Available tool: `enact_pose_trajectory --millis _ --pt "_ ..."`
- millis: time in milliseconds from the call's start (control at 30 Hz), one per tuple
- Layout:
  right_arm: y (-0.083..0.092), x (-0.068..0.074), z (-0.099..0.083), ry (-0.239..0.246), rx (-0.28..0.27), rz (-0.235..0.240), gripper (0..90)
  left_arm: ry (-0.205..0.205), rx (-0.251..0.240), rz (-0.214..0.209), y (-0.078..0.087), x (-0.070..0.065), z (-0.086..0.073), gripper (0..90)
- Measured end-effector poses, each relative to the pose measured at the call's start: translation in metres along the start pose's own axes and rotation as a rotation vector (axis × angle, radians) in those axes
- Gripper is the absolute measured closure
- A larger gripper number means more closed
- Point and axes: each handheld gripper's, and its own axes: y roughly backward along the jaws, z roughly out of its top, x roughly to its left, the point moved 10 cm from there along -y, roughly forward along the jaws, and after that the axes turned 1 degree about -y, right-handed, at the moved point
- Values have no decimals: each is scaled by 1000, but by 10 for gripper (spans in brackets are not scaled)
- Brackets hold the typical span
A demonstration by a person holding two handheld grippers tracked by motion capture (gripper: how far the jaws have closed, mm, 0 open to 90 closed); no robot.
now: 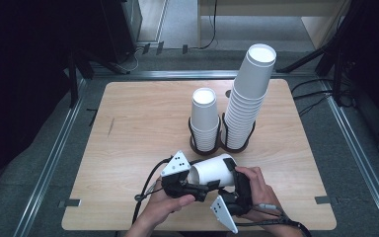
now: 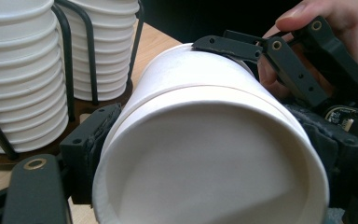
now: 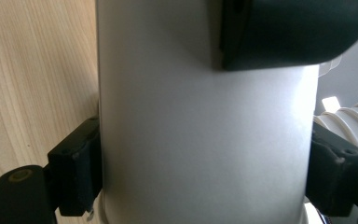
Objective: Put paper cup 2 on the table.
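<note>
While lying sideways just above the table's (image 1: 128,123) near edge, the nested white paper cups (image 1: 212,170) are being clamped narrowly by both the left gripper (image 1: 197,190) and right gripper (image 1: 234,185); separating them wants gentle, straight pulling, avoiding crushed rims.

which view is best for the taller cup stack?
High view: the taller cup stack shows whole, from its wire holder to the top cup, right of the shorter stack. Left gripper view shows just lower rims. Right gripper view catches a few rims at its edge.
</note>
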Motion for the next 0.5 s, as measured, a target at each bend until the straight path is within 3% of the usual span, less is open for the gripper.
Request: enact_pose_trajectory --millis 500 --pt "1 4 1 -8 -1 0 142 -21 21 -3 0 1 -2 180"
